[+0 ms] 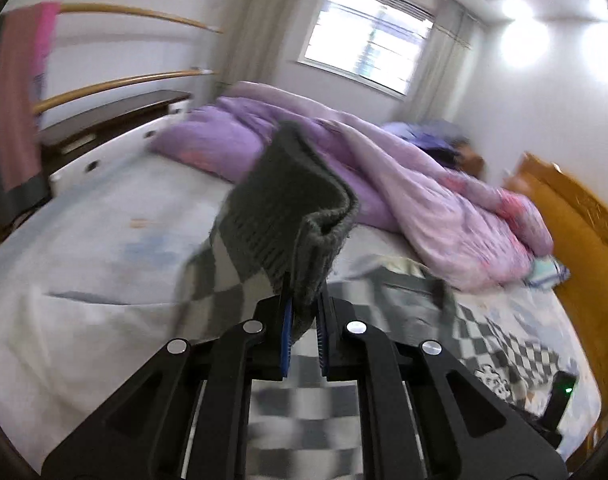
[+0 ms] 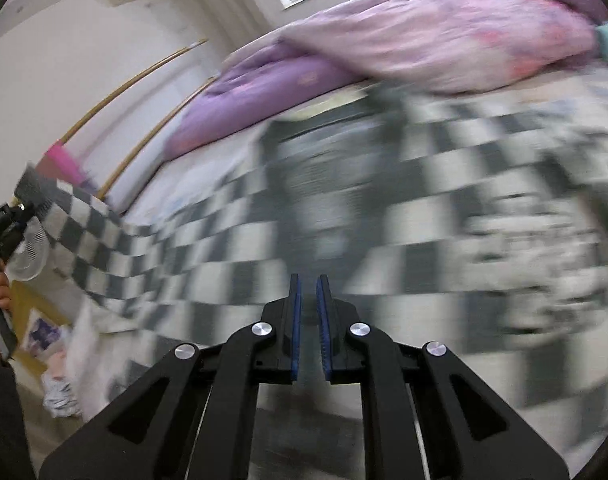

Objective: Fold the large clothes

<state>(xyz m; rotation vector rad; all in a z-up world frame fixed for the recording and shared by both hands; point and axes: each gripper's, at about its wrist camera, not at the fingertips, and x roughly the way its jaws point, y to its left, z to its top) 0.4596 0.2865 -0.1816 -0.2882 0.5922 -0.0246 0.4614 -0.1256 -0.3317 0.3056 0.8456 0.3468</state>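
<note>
Left gripper (image 1: 304,320) clamped the sweater's ribbed cuff (image 1: 287,208), lifting the sleeve to fold; right gripper (image 2: 308,320) nearly closed, empty, over checkered sweater (image 2: 384,220).

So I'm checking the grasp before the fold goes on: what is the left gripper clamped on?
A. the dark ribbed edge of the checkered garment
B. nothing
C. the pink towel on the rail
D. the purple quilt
A: in the left wrist view the left gripper is closed on the grey ribbed edge of the checkered garment, which stands up from between its pads.
</note>
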